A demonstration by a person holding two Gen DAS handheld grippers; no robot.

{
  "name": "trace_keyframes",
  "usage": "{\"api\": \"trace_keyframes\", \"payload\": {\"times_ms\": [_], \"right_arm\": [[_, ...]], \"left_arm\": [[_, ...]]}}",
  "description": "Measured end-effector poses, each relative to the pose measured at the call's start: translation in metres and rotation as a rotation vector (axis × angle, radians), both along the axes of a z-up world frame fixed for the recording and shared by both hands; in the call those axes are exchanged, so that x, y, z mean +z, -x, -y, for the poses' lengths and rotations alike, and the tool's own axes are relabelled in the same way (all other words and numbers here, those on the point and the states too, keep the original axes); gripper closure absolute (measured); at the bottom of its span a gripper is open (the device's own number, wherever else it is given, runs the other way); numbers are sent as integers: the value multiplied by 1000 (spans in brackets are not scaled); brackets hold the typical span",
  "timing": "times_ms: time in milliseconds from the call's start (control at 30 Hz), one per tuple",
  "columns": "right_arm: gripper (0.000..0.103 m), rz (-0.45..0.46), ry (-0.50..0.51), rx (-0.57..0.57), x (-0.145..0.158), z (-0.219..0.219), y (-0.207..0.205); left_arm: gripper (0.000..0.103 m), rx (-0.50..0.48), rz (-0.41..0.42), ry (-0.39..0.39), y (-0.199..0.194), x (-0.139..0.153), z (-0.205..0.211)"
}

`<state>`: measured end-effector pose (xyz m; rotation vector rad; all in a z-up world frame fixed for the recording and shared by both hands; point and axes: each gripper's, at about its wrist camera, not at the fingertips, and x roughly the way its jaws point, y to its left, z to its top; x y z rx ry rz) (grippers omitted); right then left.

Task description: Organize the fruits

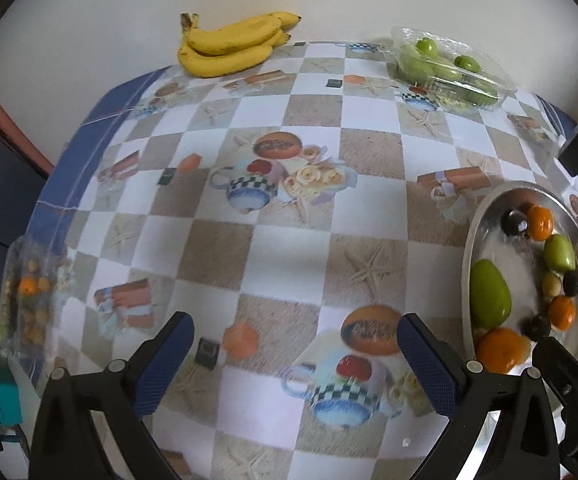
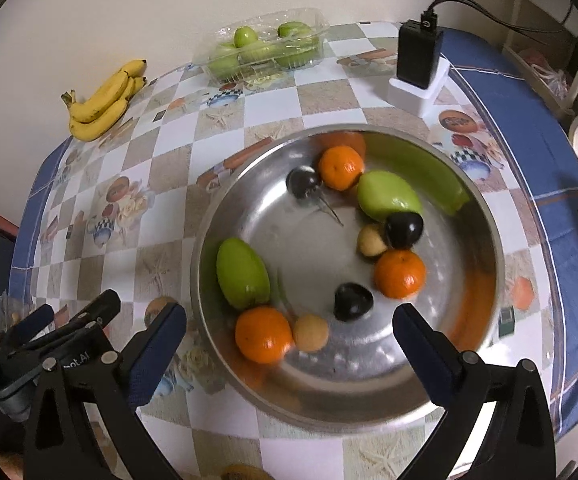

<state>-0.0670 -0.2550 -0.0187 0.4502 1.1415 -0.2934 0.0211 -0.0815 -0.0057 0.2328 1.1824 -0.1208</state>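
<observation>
Both your grippers, left gripper (image 1: 295, 354) and right gripper (image 2: 289, 334), have jaws released and empty. Mixed fruit sits in the steel bowl (image 2: 485, 216) on the worktop; centre on the near orange (image 2: 263, 334) before closing.

The checkered table (image 2: 329, 96) carries bananas (image 2: 103, 102), a clear fruit tray (image 2: 265, 46), a steel bowl (image 2: 485, 216) and a charger (image 2: 419, 66).
</observation>
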Motion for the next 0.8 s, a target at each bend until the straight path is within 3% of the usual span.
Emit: {"api": "trace_keyframes", "payload": {"times_ms": [200, 800], "right_arm": [[0, -12, -10, -19, 1, -5, 25], [0, 9, 9, -19, 19, -27, 69]], "left_arm": [[0, 14, 5, -34, 23, 4, -13], [0, 44, 21, -11, 62, 22, -42]]}}
